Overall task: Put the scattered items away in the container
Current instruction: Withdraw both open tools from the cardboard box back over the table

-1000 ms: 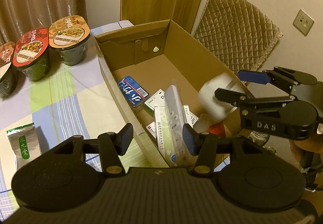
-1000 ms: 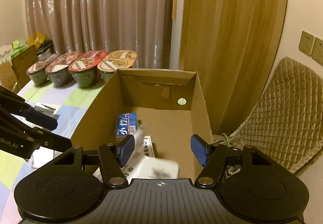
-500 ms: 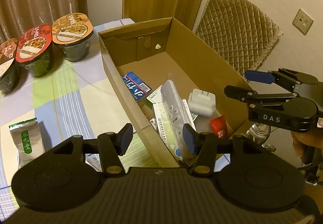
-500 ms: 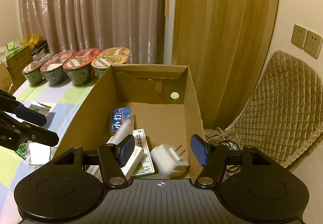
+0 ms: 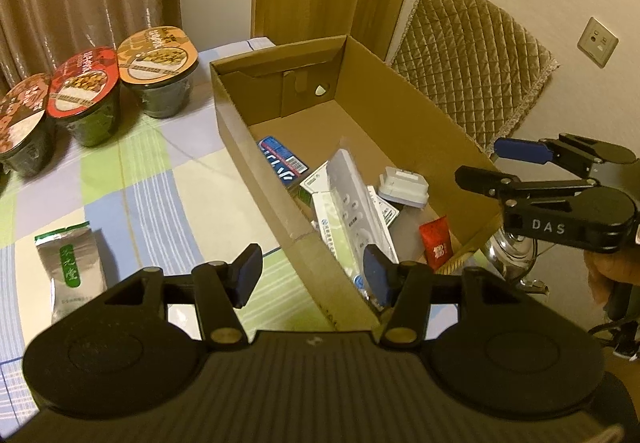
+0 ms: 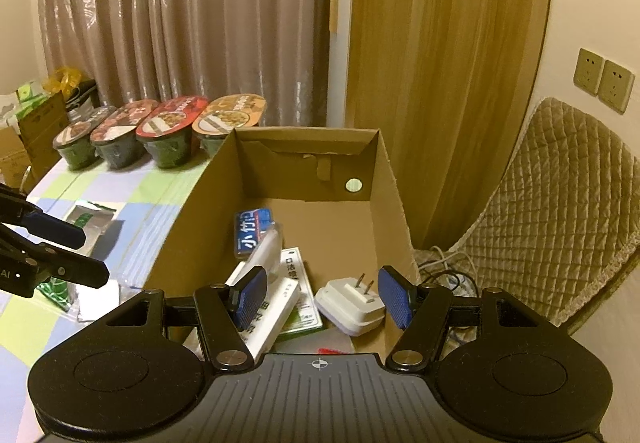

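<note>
The open cardboard box (image 5: pixel 404 91) holds a white plug adapter (image 6: pixel 352 305) near its right wall, a white remote (image 5: pixel 354 199), a blue packet (image 5: pixel 280 159) and a red sachet (image 5: pixel 438 243), while the left gripper (image 5: pixel 312 275) and right gripper (image 6: pixel 322 295) both gape wide and empty, and a silver-green pouch (image 5: pixel 74 263) lies left of the box.
</note>
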The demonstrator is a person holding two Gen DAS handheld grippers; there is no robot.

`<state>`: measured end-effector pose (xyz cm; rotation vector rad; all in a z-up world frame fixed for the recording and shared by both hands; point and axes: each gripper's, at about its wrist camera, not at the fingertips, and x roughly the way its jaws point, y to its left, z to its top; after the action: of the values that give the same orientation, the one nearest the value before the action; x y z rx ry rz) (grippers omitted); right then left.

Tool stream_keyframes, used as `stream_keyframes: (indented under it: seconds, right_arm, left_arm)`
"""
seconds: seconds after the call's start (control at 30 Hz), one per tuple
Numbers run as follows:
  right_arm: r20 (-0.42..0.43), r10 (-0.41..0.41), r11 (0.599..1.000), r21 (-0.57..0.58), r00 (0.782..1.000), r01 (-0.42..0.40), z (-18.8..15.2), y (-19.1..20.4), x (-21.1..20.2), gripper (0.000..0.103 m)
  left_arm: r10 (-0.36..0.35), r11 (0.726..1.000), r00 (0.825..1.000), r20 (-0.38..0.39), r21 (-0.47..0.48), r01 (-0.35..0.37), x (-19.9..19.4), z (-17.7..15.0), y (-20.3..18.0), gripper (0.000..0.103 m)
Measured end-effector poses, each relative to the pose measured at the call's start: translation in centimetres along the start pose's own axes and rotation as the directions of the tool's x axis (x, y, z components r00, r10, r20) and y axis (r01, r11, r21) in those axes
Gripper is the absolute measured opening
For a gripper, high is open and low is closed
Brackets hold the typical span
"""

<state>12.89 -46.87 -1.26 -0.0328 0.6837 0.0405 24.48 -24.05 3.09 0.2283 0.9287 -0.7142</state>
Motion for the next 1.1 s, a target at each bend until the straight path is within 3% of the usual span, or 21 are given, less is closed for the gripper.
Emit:
stream_keyframes:
  seconds: [0.4, 0.47, 0.5, 0.87, 1.1]
  right_arm:
    - [-0.018, 0.009, 1.000, -0.003, 1.000, -0.009, -0.9, 3.2, -3.4, 0.068]
    - [-0.008, 0.013, 1.000, 0.006, 1.000, -0.013, -1.1, 3.7, -4.2, 0.098]
    - [0.014, 0.016, 1.000, 0.014, 1.000, -0.016, -1.2, 3.9, -4.7, 0.103]
    - [-0.017, 0.075, 0.997, 0.028, 0.997, -0.075, -3.4, 7.5, -7.3, 0.103]
    - [-0.060, 0.133, 0.991, 0.013, 0.989, -0.132, -5.1, 11.5, -7.6, 0.103]
  left_arm:
    - [0.031, 0.999, 0.999, 0.011, -0.026, -0.031, -3.9, -3.1, 1.1, 0.057]
    - [0.038, 0.999, 0.999, 0.016, -0.028, -0.038, -4.7, -3.8, 1.3, 0.065]
    - [0.044, 0.999, 0.999, 0.019, -0.027, -0.043, -5.1, -4.3, 1.4, 0.068]
    - [0.108, 0.992, 0.994, 0.015, -0.071, -0.107, -9.6, -10.7, 4.5, 0.102]
    - [0.168, 0.980, 0.985, -0.037, -0.099, -0.171, -11.5, -15.0, 7.5, 0.102]
